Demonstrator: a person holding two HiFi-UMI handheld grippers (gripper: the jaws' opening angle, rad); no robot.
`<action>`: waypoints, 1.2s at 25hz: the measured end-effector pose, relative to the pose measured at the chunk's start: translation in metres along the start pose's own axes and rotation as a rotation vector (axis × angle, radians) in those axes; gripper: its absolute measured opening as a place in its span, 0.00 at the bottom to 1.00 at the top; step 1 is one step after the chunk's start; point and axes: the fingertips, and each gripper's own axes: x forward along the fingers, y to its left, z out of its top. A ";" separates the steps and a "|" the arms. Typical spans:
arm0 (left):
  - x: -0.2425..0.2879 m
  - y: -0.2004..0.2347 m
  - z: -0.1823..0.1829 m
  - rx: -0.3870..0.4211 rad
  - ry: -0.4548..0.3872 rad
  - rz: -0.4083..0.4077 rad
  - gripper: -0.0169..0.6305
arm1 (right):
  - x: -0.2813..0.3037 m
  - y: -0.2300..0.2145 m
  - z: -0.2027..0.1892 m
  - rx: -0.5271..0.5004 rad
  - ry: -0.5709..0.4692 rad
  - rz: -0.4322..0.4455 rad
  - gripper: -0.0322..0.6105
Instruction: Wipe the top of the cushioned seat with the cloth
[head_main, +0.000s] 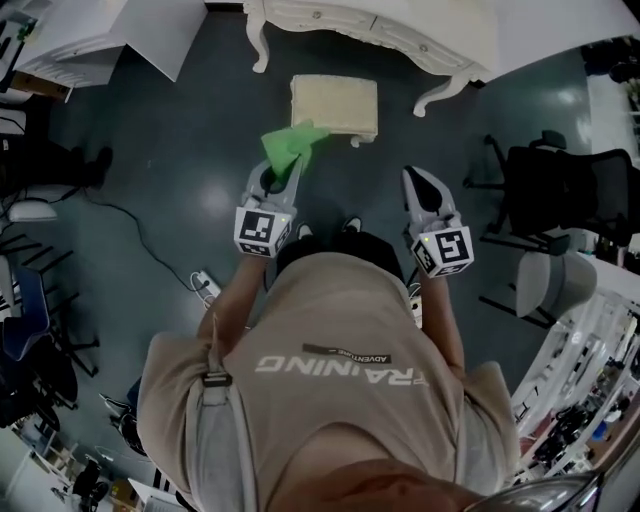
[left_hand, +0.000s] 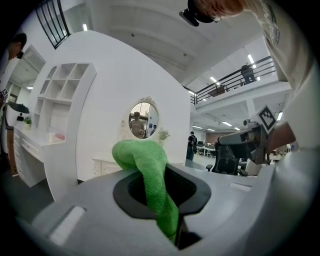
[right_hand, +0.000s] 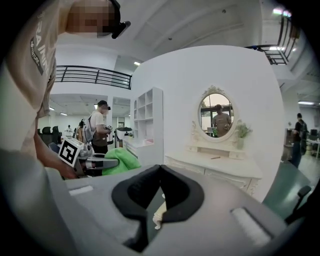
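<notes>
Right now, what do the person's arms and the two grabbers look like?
The left gripper and right gripper match: both are light grey, with tapered jaws lined in black. Each carries a white cube printed with black square markers. The person wears a beige short-sleeved T-shirt with white lettering, and a grey strap over one shoulder.

Beige short-sleeve tee (head_main: 330, 320), white "TRAINING" print (head_main: 340, 368), grey strap (head_main: 218, 430) w/ buckle left of print, grey left gripper (head_main: 285, 166) & right gripper (head_main: 414, 176), b/w marker cubes (head_main: 262, 230).

The person's beige shirt (head_main: 330, 410) carries "TRAINING", upside down in the head view; the small dark label (head_main: 347, 354) just beside that word reads "ADVENTURE".
</notes>
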 end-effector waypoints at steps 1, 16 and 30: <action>0.004 0.003 -0.002 -0.005 0.004 0.004 0.10 | 0.003 -0.004 0.000 -0.006 0.006 0.000 0.05; 0.117 -0.013 0.033 0.031 0.015 0.068 0.10 | 0.068 -0.118 0.010 0.069 -0.065 0.092 0.05; 0.235 -0.041 0.062 0.043 0.044 0.188 0.10 | 0.101 -0.236 -0.002 0.100 -0.080 0.214 0.05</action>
